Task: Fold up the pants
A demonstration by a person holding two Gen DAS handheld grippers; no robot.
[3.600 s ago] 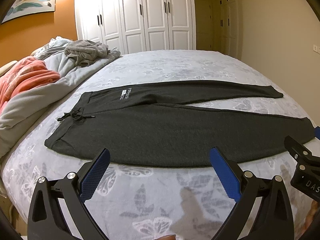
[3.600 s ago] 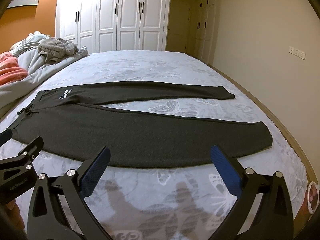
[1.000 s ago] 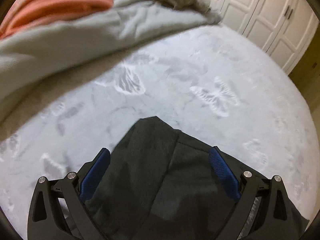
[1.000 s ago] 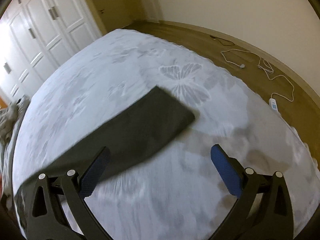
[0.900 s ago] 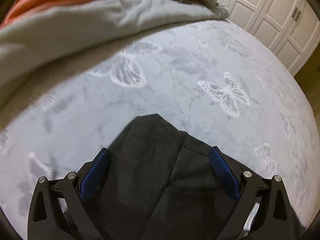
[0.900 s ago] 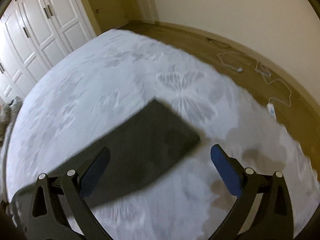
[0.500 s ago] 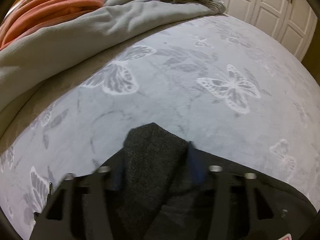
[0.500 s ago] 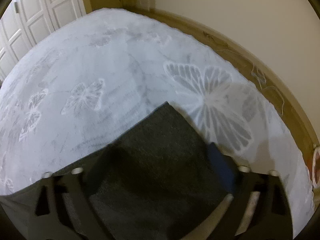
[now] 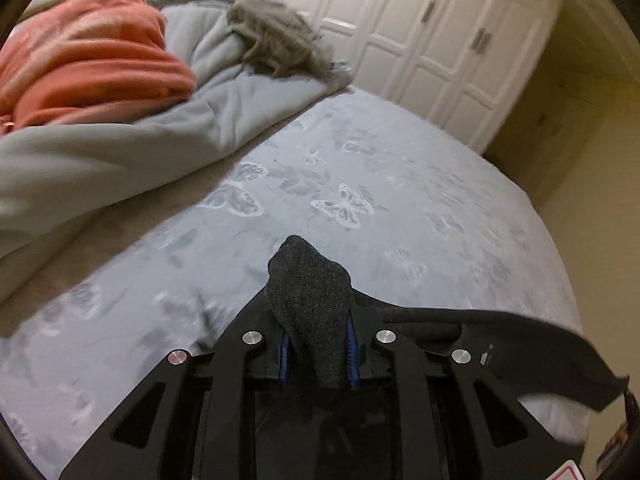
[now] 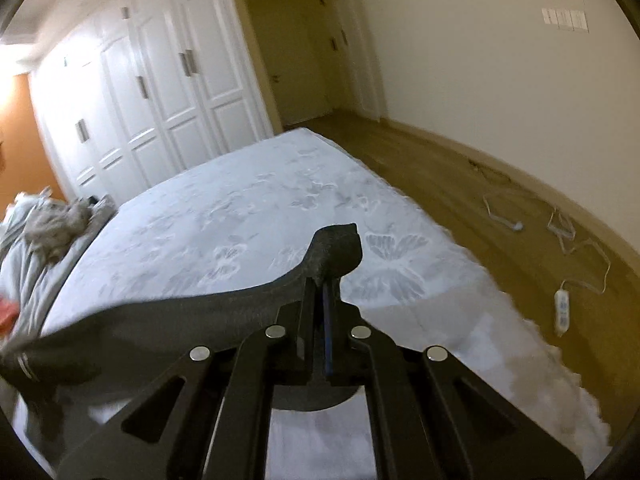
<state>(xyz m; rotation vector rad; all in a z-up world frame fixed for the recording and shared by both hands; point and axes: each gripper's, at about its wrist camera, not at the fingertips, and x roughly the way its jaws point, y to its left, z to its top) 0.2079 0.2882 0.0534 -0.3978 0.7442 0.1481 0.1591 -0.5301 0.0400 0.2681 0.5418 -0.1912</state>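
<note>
Both grippers are clenched on the pants: the left gripper (image 9: pixel 316 346) pinches a bunched corner of the dark fabric between its blue pads, and the right gripper (image 10: pixel 322 308) is closed tight on another end, where a small flap stands up past the fingers. The pants (image 9: pixel 500 344) hang lifted above the bed (image 9: pixel 400 184), stretched as a sagging band between the two grippers; in the right wrist view the cloth (image 10: pixel 180 320) sweeps off to the left and out of sight. The step in hand appears to be carrying one leg over onto the other, and doing it well probably means keeping both ends level and the span lightly taut, so the fabric lands flat rather than in a heap. Moving both grippers together at the same pace, then lowering until the cloth rests on the butterfly-patterned sheet before loosening either grip, should keep the edges aligned. The pants look like a soft charcoal knit, thick enough to hold a fold yet limp, so a slack middle would likely drag and wrinkle. The grey duvet (image 9: pixel 120 148) and orange blanket (image 9: pixel 88 68) lie well apart from the working area.
</note>
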